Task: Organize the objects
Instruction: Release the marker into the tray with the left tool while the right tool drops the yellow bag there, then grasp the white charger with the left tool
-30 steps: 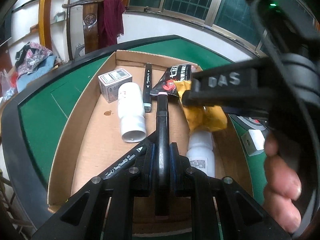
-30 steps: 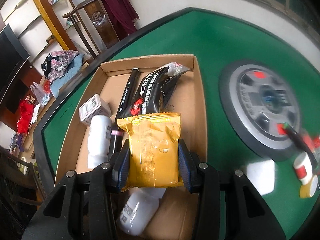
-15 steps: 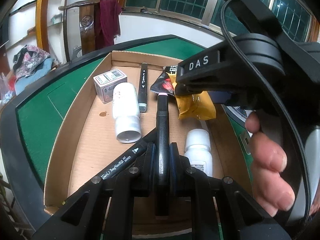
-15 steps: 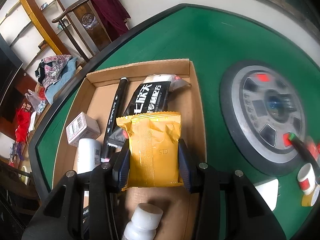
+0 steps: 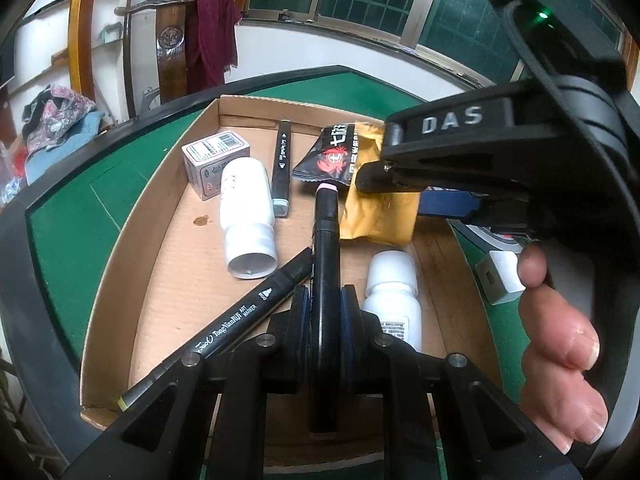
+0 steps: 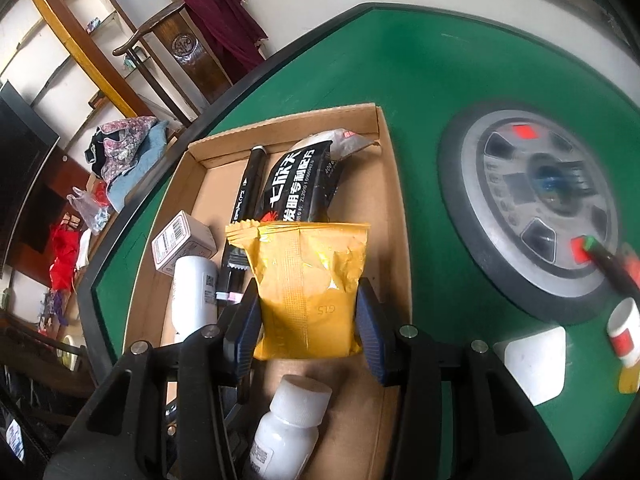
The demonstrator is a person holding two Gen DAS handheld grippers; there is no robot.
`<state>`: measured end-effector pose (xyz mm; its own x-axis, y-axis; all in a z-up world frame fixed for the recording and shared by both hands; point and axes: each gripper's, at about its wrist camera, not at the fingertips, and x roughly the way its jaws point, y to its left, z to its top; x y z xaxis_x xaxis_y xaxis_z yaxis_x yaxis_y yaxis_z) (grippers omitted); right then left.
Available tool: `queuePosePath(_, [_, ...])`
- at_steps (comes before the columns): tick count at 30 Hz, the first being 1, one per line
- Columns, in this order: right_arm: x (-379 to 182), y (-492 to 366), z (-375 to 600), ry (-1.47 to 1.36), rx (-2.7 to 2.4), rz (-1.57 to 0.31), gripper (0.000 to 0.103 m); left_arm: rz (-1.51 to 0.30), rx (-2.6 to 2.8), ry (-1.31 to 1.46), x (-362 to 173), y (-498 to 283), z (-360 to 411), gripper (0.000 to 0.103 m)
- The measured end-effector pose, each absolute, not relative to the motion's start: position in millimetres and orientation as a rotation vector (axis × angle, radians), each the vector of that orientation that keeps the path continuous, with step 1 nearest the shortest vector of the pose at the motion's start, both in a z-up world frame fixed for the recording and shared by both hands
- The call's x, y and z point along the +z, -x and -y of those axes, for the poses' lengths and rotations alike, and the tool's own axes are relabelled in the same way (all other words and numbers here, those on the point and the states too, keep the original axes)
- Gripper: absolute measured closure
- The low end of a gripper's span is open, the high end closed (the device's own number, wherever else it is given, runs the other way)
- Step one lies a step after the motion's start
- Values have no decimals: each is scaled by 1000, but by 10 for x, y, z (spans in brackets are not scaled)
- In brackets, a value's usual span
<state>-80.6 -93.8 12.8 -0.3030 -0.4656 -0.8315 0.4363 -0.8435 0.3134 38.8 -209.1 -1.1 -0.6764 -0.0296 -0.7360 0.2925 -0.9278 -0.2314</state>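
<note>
- Left gripper [image 5: 325, 312]: jaws pressed together on a black marker with a pink tip [image 5: 326, 248], which points forward over the middle of the cardboard tray [image 5: 120, 280]; judged carried, not yet set down.
- Right gripper [image 6: 306, 322]: jaws partly apart with the yellow snack packet [image 6: 308, 284] between them; the pads touch its 2 side edges, so it counts as held. The packet hangs over the tray's right half, its top edge overlapping the black sachet [image 6: 298, 184].
- Already lying in the tray: a small barcoded box [image 5: 216, 160], a white tube [image 5: 246, 216], a grey-tipped marker [image 5: 281, 168], an art marker [image 5: 240, 312] laid diagonally, a white bottle [image 5: 394, 292] and the black sachet.
- Left outside on the green table [image 6: 420, 60]: a white block [image 6: 536, 360], a red-and-white cap [image 6: 624, 334] and a marker [image 6: 608, 260] resting on the round console [image 6: 528, 216].
- Judgement: well advanced; 2 items in hand need placing, and about 3 remain to collect.
</note>
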Motion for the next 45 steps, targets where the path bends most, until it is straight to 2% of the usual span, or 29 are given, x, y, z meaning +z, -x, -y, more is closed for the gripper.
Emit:
queuePosePath(3, [171, 774, 896, -1369, -2162, 68, 59, -531, -2691, -1160, -11, -403, 2105, 86])
queuePosePath(8, [261, 723, 801, -1321, -2165, 91, 55, -524, -2705, -1118, 33, -444, 2088, 62])
queuePosePath(11, [314, 683, 813, -1292, -2172, 61, 55, -520, -2715, -1090, 61, -471, 2081, 53])
queuePosePath(20, [468, 520, 505, -1244, -2183, 122, 55, -493, -2714, -1079, 86, -500, 2045, 53])
queuePosePath(31, [400, 214, -864, -1266, -2216, 306, 55, -336, -2877, -1132, 357, -474, 1527, 53])
queuePosePath(36, [343, 177, -1458, -1284, -2275, 408, 55, -377, -2951, -1322, 444, -139, 1130, 53])
queuePosePath(41, [345, 335, -1882, -1273, -2302, 615, 55, -229, -2904, -1414, 387, 427, 840, 53])
queuePosePath(45, [305, 378, -1936, -1284, -2296, 645, 55, -335, -2806, -1522, 251, 853, 881, 53])
